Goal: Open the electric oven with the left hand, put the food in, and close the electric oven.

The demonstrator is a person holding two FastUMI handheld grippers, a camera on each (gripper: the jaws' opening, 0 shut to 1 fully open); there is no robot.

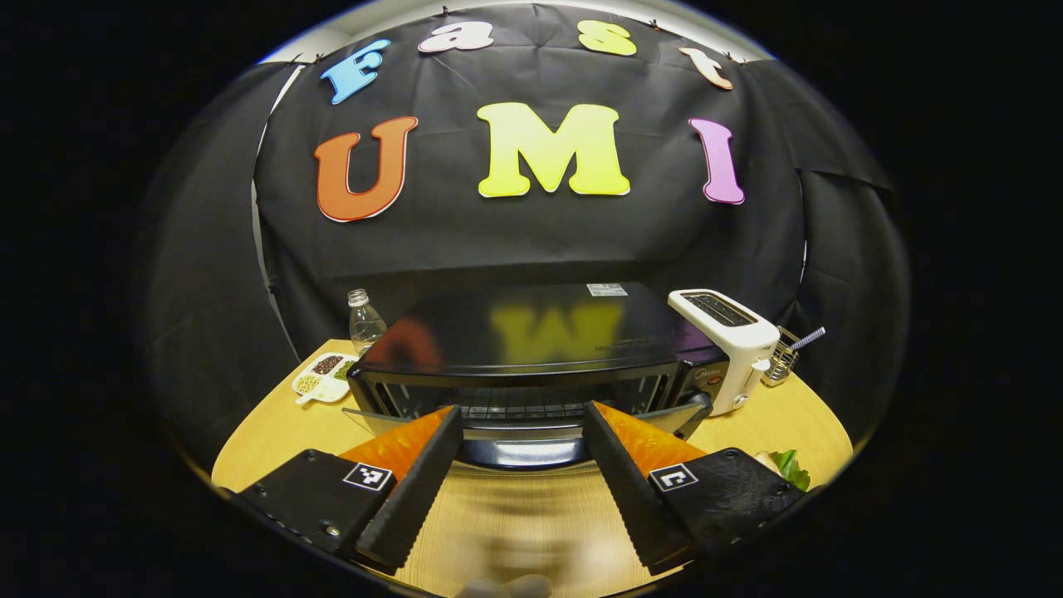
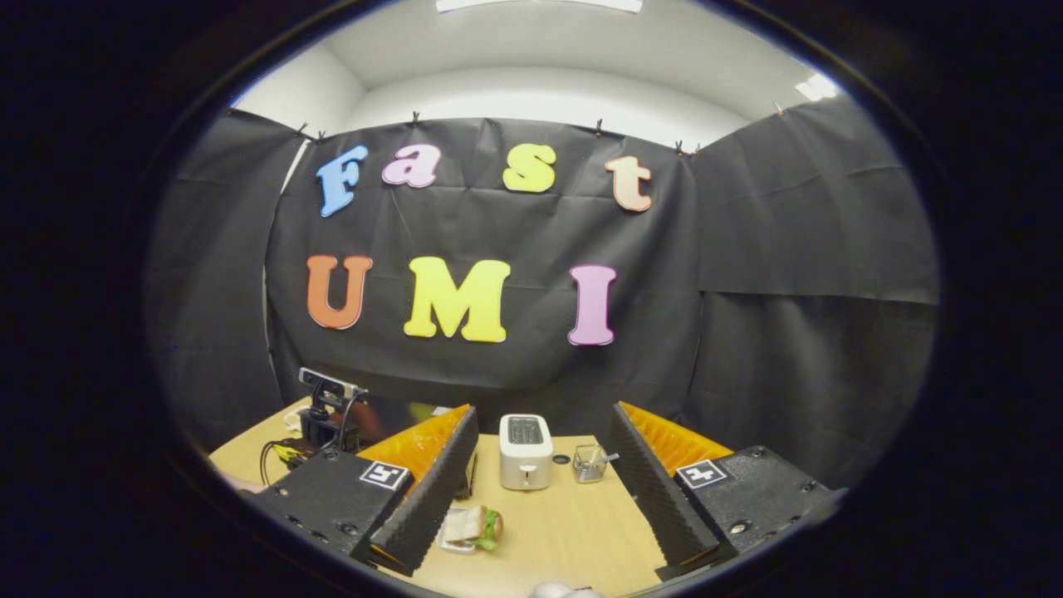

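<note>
The black electric oven (image 1: pixel 531 336) stands mid-table straight ahead in the left gripper view. Its glass door (image 1: pixel 365 419) is tilted partly open, with the dark handle (image 1: pixel 519 453) at its top edge. My left gripper (image 1: pixel 521 409) is open, its fingers on either side of the handle and not pressing on it. The food, a sandwich with lettuce (image 2: pixel 472 526), lies on the table just beyond the left finger of my right gripper (image 2: pixel 544 411), which is open and holds nothing. A green edge of the sandwich (image 1: pixel 789 469) peeks out at the right.
A white toaster (image 1: pixel 731 340) stands right of the oven, with a small wire basket (image 1: pixel 781 357) behind it. A clear bottle (image 1: pixel 364 320) and a divided dish of beans (image 1: pixel 324 375) sit to the oven's left. The wooden table (image 1: pixel 531 515) is round-edged.
</note>
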